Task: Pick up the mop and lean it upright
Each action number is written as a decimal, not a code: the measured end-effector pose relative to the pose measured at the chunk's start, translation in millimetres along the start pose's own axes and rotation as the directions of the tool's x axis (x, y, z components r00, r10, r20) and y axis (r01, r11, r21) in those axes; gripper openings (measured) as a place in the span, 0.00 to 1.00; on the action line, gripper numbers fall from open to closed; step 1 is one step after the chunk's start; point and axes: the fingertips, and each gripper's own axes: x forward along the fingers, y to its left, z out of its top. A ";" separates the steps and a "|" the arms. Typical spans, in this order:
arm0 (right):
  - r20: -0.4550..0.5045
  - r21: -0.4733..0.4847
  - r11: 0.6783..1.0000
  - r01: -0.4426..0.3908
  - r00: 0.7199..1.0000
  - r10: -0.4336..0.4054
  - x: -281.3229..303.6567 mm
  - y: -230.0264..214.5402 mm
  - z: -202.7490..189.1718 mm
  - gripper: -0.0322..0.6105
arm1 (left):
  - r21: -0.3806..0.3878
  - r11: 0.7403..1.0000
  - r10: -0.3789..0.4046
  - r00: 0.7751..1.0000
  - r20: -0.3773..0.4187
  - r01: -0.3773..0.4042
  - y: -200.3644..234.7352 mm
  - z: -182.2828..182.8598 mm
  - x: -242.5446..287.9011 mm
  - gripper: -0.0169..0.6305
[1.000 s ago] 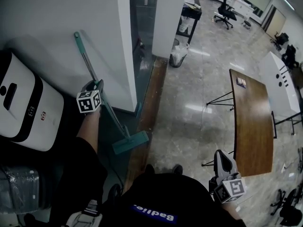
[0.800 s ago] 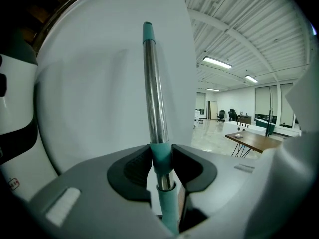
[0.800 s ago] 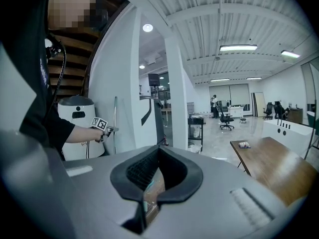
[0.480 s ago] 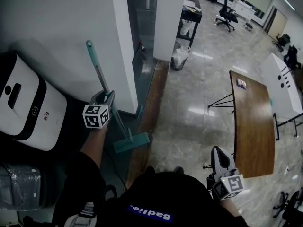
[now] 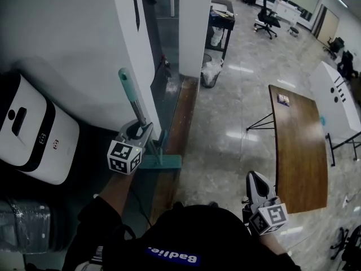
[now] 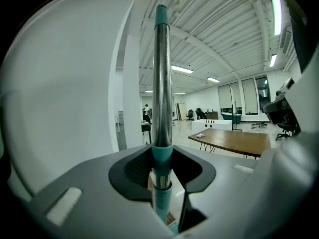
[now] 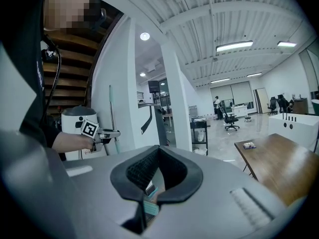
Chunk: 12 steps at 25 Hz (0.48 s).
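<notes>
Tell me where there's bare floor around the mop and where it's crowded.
Free: the glossy floor between the wooden floor strip and the brown table. Crowded: left of the mop, where the white machine sits against the wall; farther on, a bagged bin stands by the pillar.

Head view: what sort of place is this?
Probably an open-plan office: swivel chairs, a long wooden table and ceiling strip lights.
</notes>
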 end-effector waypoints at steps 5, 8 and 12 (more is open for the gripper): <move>0.030 0.015 1.000 -0.014 0.999 0.013 0.1 -13.7 5.3 0.06 | 0.035 0.994 -0.103 0.993 0.056 0.101 -51.2 45.3 8.8 0.23; 0.040 0.025 1.000 -0.012 0.999 0.011 -2.8 -22.5 6.8 0.06 | 0.034 0.985 -0.170 0.981 0.097 0.167 -80.8 73.8 14.1 0.23; 0.050 0.036 0.999 -0.004 0.999 0.002 -10.1 -36.6 8.7 0.06 | 0.030 0.965 -0.263 0.955 0.138 0.261 -127.8 105.9 17.9 0.23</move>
